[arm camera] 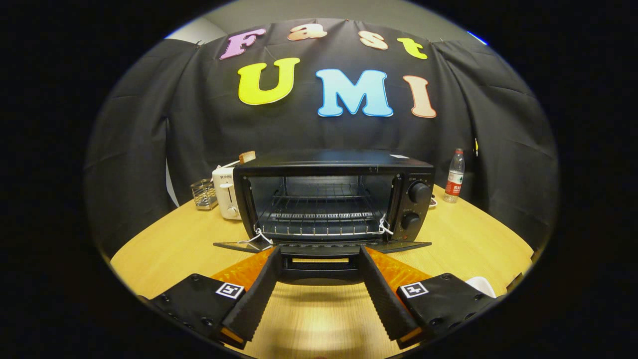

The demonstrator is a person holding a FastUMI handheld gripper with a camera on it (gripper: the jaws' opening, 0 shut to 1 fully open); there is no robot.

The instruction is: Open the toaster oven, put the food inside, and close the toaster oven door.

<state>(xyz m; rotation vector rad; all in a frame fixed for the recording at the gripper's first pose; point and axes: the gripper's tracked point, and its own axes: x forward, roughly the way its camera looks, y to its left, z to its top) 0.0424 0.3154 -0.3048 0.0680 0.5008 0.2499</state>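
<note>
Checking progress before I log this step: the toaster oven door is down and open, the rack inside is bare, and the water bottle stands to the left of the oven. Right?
One slip: in the gripper view the water bottle stands right of the toaster oven, not left. The door is down, the rack bare, and the gripper is open at the door's edge.

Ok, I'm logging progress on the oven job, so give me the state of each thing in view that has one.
toaster oven: on the table, cavity open, nothing on its wire rack.
oven door: folded down flat, its handle between the fingertips.
gripper: open, fingers spread, holding nothing.
white toaster: upright, a slice sticking out of it.
water bottle: upright, capped.
</note>
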